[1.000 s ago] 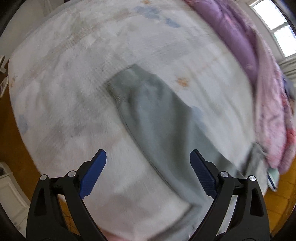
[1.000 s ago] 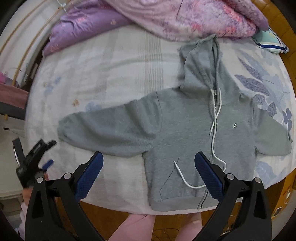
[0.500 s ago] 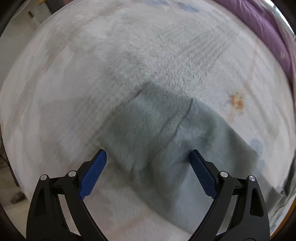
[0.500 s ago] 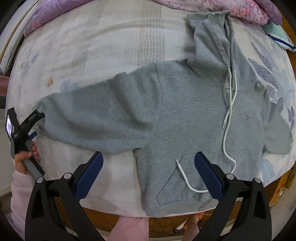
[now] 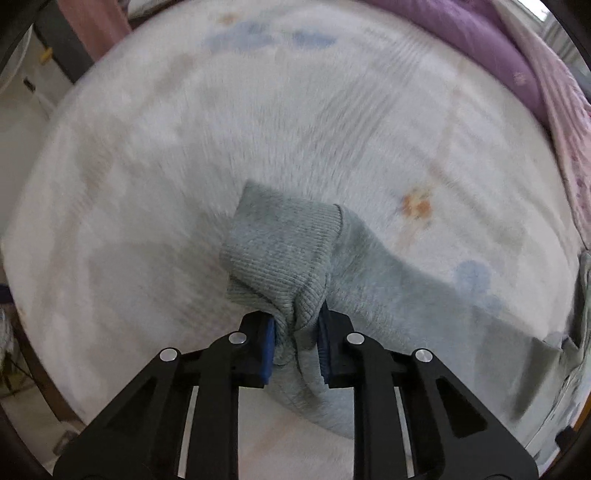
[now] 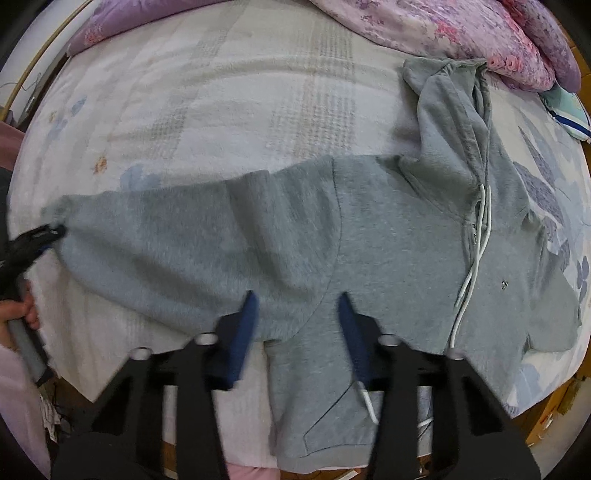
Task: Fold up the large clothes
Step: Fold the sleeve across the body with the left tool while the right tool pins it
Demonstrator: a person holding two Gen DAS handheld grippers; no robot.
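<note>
A grey zip hoodie [image 6: 388, 236] with white drawstrings lies face up and spread out on the bed, hood toward the pillows. My left gripper [image 5: 296, 336] is shut on the ribbed cuff [image 5: 280, 251] of its sleeve; that gripper also shows at the left edge of the right wrist view [image 6: 40, 236]. My right gripper [image 6: 297, 314] is open, its blue fingers [image 6: 245, 332] low over the armpit where the sleeve [image 6: 166, 247] meets the body, and it holds nothing.
The bed has a white patterned blanket [image 6: 221, 92]. A pink and purple quilt [image 6: 461, 33] is bunched along the far side, also seen in the left wrist view [image 5: 517, 66]. A small teal pillow [image 6: 569, 107] lies at the far right. The bed's near edge is just under my right gripper.
My left gripper moved onto the sleeve cuff and closed on it. My right gripper moved down and forward toward the armpit and its fingers narrowed but stay open.
</note>
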